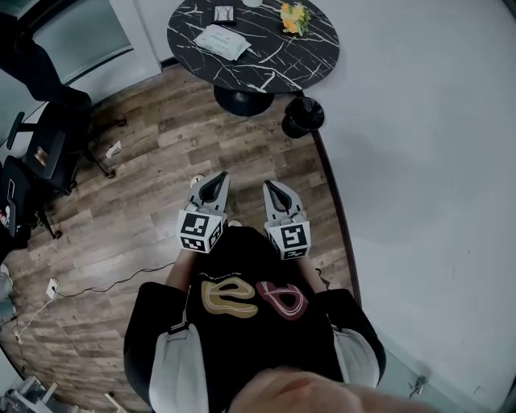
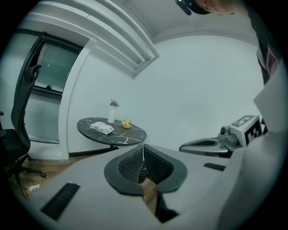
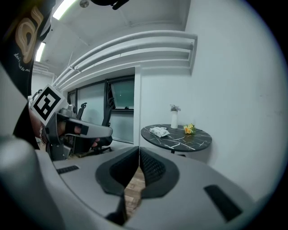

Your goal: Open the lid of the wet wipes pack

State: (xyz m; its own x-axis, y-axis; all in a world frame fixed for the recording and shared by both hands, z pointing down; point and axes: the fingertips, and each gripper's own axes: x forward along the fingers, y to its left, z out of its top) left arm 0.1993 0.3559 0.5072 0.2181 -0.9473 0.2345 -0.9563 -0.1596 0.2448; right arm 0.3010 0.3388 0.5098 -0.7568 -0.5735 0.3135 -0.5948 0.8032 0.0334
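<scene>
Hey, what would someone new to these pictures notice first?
Front and centre, the left gripper and the right gripper are held side by side over the wood floor, both with fingers shut on nothing. Farther ahead, a round black marble table stands by the white wall. It carries the wet wipes pack and some yellow flowers, well apart from both grippers.

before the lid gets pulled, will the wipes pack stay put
The wet wipes pack looks soft and pillowy, so it probably flexes. Lying flat on the glossy table, it may slide unless held down.
</scene>
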